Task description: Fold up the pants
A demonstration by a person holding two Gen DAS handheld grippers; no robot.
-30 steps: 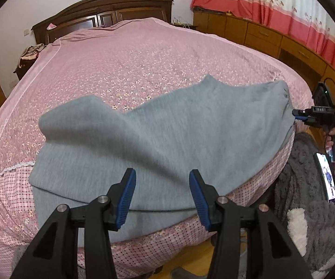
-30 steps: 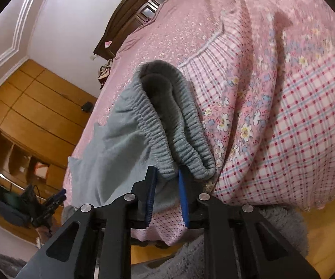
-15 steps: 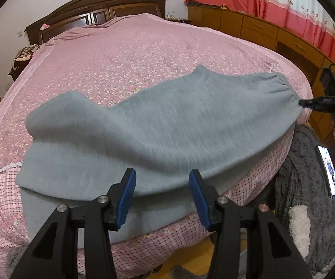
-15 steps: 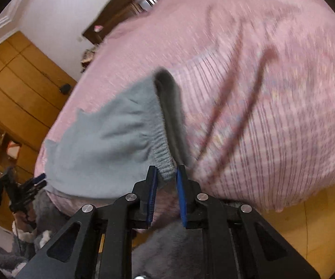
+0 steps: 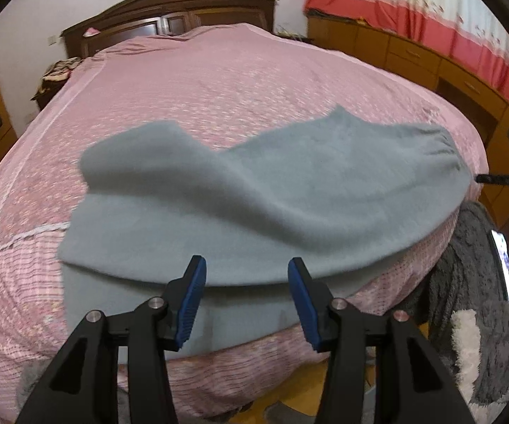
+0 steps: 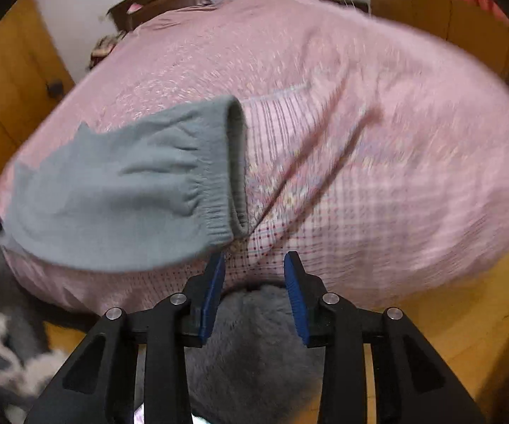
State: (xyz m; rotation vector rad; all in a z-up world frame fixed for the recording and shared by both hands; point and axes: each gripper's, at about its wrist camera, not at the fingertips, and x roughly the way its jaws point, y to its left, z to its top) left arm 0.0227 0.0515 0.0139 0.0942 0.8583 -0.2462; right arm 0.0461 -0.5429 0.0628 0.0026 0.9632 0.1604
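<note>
Grey pants lie across the near edge of the pink bed, legs folded over each other, part hanging over the bed's front. The elastic waistband is at the right end and lies free on the bed. My left gripper is open and empty just in front of the pants' lower fold. My right gripper is open and empty, just below and right of the waistband. It also shows far right in the left wrist view.
A dark wooden headboard stands at the far end of the bed. Wooden cabinets under red-and-white curtains run along the right. A grey fluffy garment and a lit phone are at the right by the bed's corner.
My right gripper opened and let go of the waistband, which now rests on the bed, and it swung right. The pants settled flatter. My left gripper stayed open.
</note>
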